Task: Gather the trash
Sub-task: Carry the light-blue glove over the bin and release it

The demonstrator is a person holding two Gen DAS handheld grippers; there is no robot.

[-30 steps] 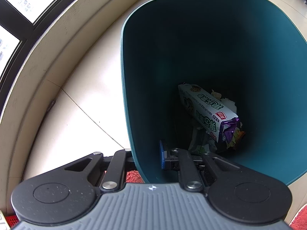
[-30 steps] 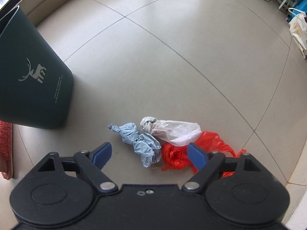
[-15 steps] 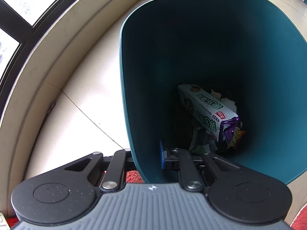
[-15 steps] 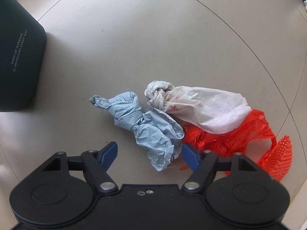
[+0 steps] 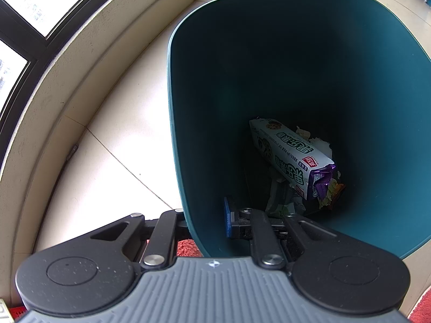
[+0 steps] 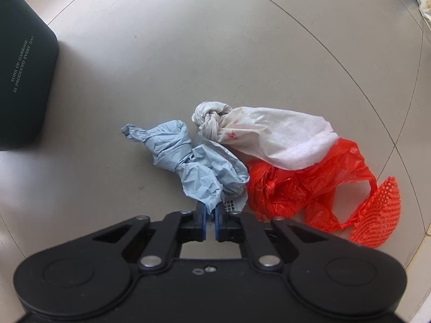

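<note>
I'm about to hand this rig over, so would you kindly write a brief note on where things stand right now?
Left gripper: shut on the wall of the green trash bin, one finger inside, one outside.
Right gripper: shut on the near edge of the blue crumpled bag, which lies on the floor.
Beside it, touching: white knotted bag, red plastic bag, red mesh piece at the far right.
Done: a snack box and wrappers already lie in the bin.
Left: lift the blue bag into the bin, then fetch the white bag, red bag and mesh.
</note>
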